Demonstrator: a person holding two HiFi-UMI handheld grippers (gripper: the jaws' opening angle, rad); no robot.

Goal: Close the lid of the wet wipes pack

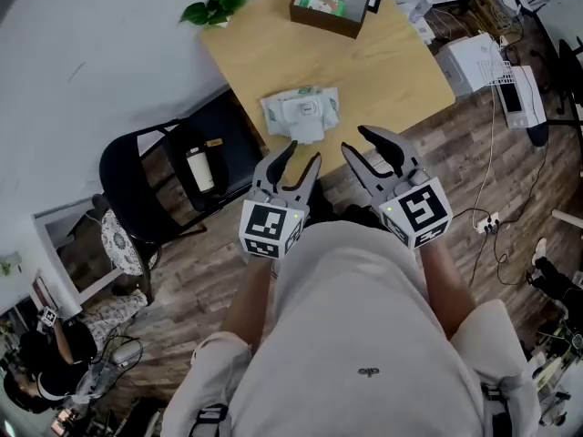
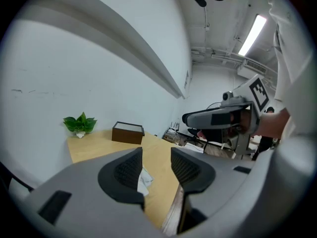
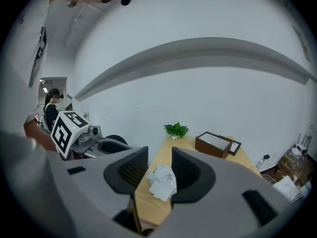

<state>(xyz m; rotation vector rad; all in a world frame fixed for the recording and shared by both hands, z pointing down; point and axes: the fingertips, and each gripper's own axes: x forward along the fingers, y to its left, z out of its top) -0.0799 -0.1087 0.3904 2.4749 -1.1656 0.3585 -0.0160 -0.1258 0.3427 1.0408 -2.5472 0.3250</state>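
Observation:
The wet wipes pack [image 1: 301, 112] lies on the wooden table [image 1: 401, 62] close to its near edge. It is white and green, and its white lid [image 1: 308, 133] stands folded open on the near side. My left gripper [image 1: 302, 156] hovers just short of the table edge, below the pack, open and empty. My right gripper [image 1: 358, 139] is beside it to the right, also open with nothing between its jaws. In the left gripper view the pack [image 2: 144, 178] shows partly behind the left jaw of that gripper [image 2: 156, 165]. The right gripper view frames the pack [image 3: 162, 181] between that gripper's [image 3: 159, 170] jaws, farther off.
A brown open box [image 1: 330, 7] and a small green plant [image 1: 217, 5] stand at the table's far side. A black chair [image 1: 137, 171] with a bottle [image 1: 199, 169] on its seat is left of the table. White equipment [image 1: 478, 62] and cables lie on the floor to the right.

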